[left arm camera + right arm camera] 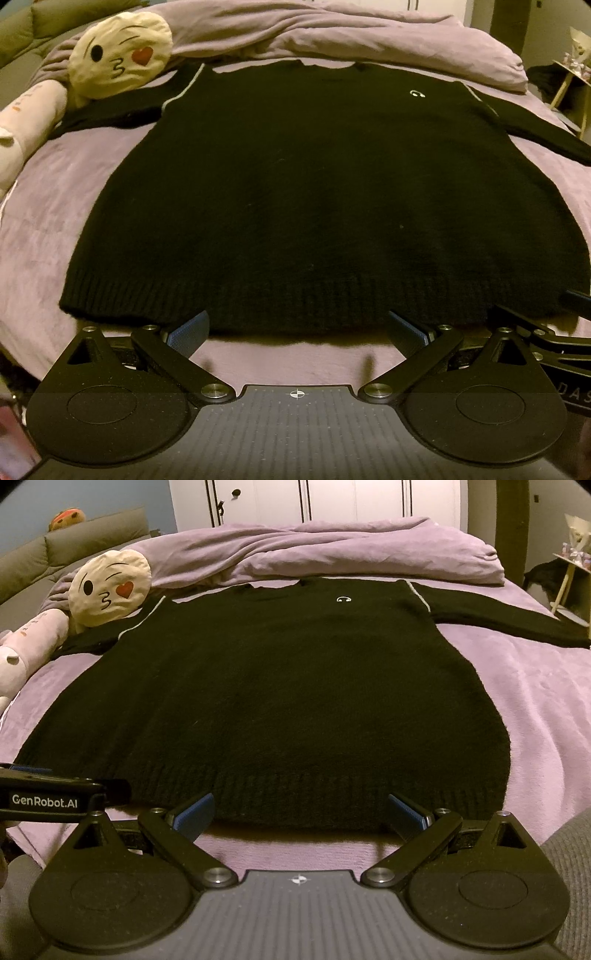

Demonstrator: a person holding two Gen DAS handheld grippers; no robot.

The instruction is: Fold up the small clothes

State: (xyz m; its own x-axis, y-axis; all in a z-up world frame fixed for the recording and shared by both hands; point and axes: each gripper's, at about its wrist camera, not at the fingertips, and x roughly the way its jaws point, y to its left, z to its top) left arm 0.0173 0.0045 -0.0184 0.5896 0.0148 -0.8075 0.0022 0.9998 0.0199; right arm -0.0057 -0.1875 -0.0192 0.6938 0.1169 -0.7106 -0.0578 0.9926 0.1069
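Observation:
A black knit sweater (pixel 314 192) lies flat and face up on the purple bed cover, hem toward me, sleeves spread out to both sides. It also shows in the right wrist view (pixel 280 701). My left gripper (pixel 297 328) is open and empty, its blue pads at the near hem toward the left part. My right gripper (pixel 301 810) is open and empty at the near hem toward the right part. Each gripper shows at the edge of the other's view: the right one (pixel 569 314), the left one (pixel 55 794).
A yellow kiss-emoji cushion (pixel 122 55) and a pale plush toy (pixel 26 125) lie at the far left by the left sleeve. A bunched purple duvet (pixel 332 550) lies behind the collar. A small stand (pixel 569 576) is at the far right.

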